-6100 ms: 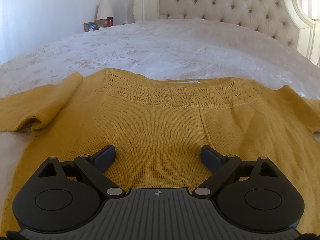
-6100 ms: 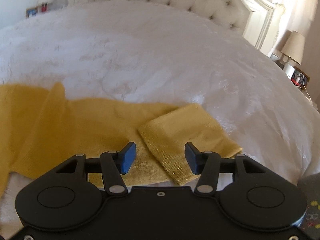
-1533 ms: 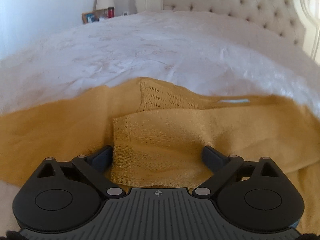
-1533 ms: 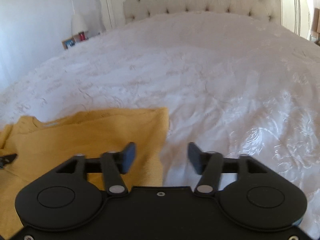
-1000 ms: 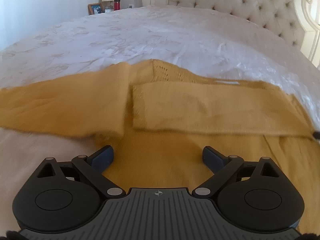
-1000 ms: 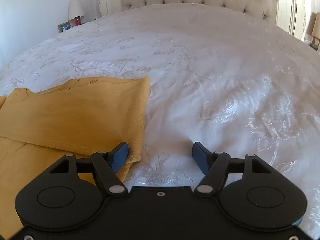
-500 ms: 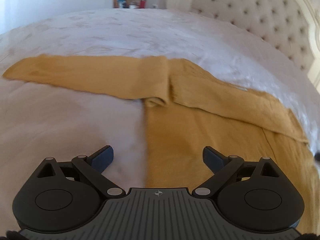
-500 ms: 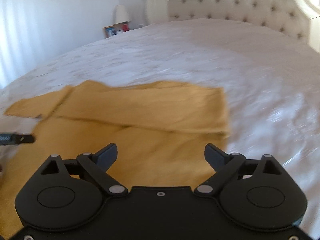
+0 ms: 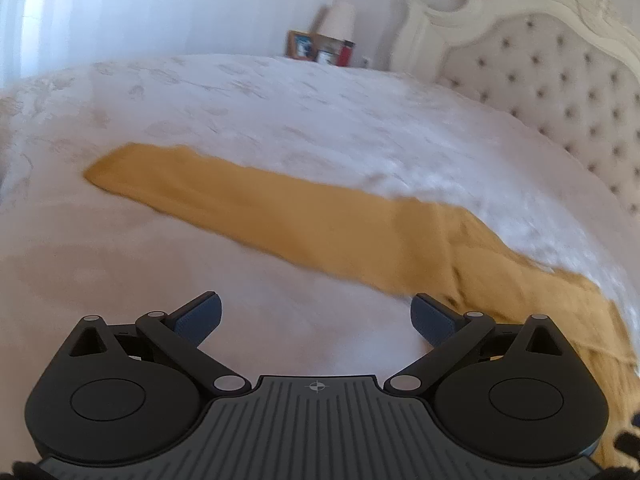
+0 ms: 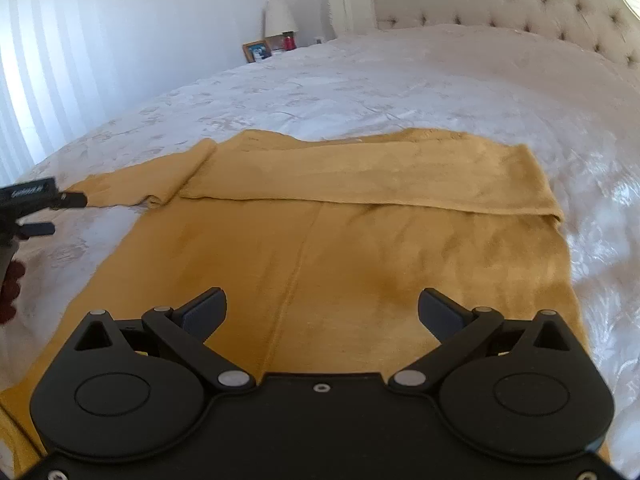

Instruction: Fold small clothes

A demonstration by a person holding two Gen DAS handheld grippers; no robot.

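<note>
Both grippers empty, jaws still opening: left gripper (image 9: 316, 314) should pinch the outstretched mustard sleeve's (image 9: 248, 208) far-left cuff, right gripper (image 10: 322, 312) steadying the sweater (image 10: 360, 260).

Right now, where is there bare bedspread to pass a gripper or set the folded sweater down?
Bare bedspread runs from the yellow sweater to the headboard, and right of its folded edge. More lies below the outstretched sleeve. The sweater fills the near middle.

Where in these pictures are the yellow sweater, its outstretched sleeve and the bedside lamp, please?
yellow sweater (image 10: 360, 264): right wrist view, on the flat body panel.
outstretched sleeve (image 9: 256, 208): left wrist view, mid-length of the sleeve.
bedside lamp (image 10: 279, 18): right wrist view, on the shade.
</note>
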